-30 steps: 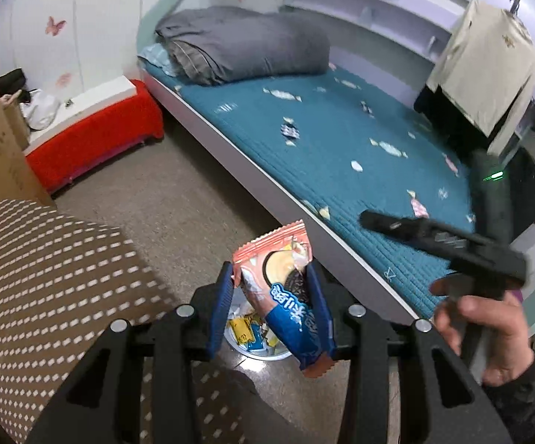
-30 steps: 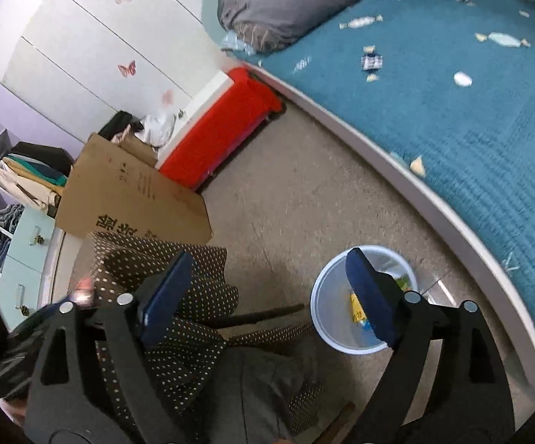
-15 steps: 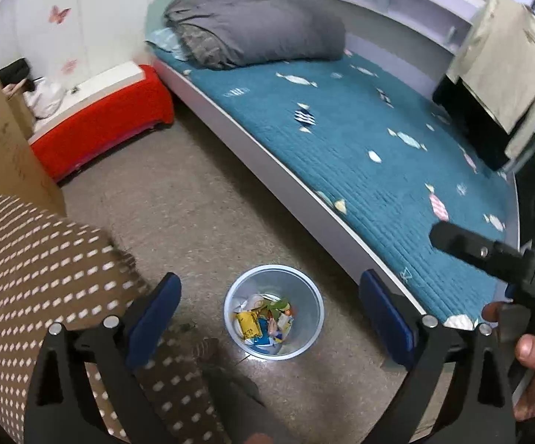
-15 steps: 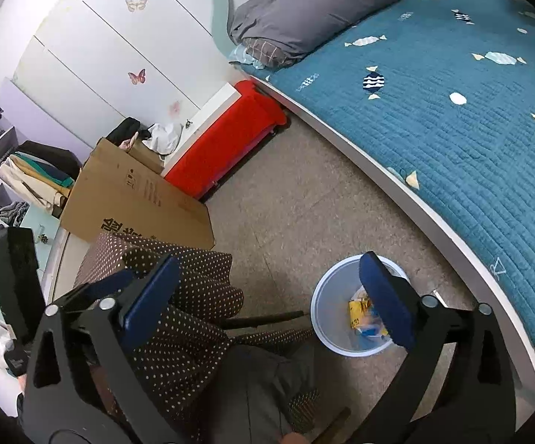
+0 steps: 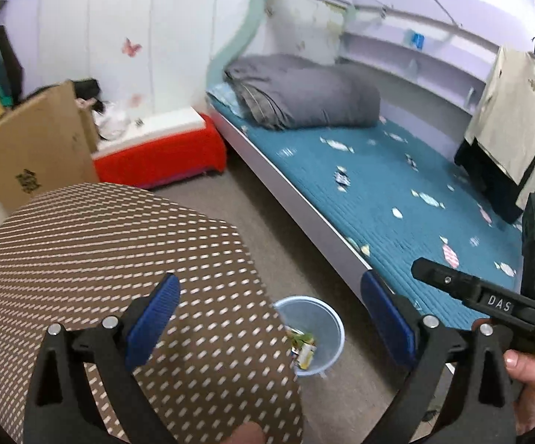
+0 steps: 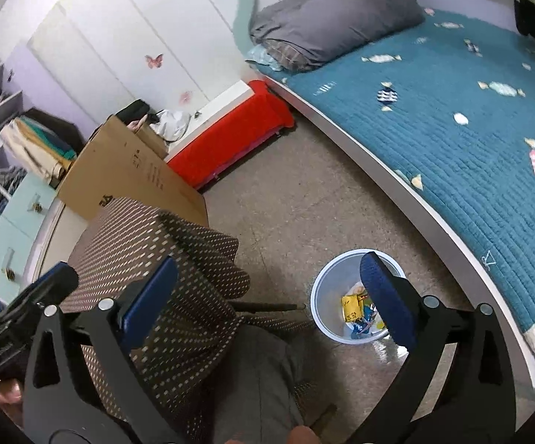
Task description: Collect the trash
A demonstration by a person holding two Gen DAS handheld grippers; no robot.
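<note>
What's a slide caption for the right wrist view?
Open right gripper above a trash bin holding wrappers, beside the bed.

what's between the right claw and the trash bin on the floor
Nothing visible. In the right wrist view the open, empty right claw hangs above the floor with the trash bin showing below it, mouth uncovered and wrappers inside. The dotted cloth lies off to the bin's left, apart from it.

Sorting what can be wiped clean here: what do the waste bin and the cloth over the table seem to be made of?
The waste bin looks like thin translucent plastic, pale blue and smooth; light passes through its wall and the rim is thin. The brown dotted cloth looks like woven fabric, matte; it hangs in soft folds at the table's edge. The exact fibre cannot be told.
</note>
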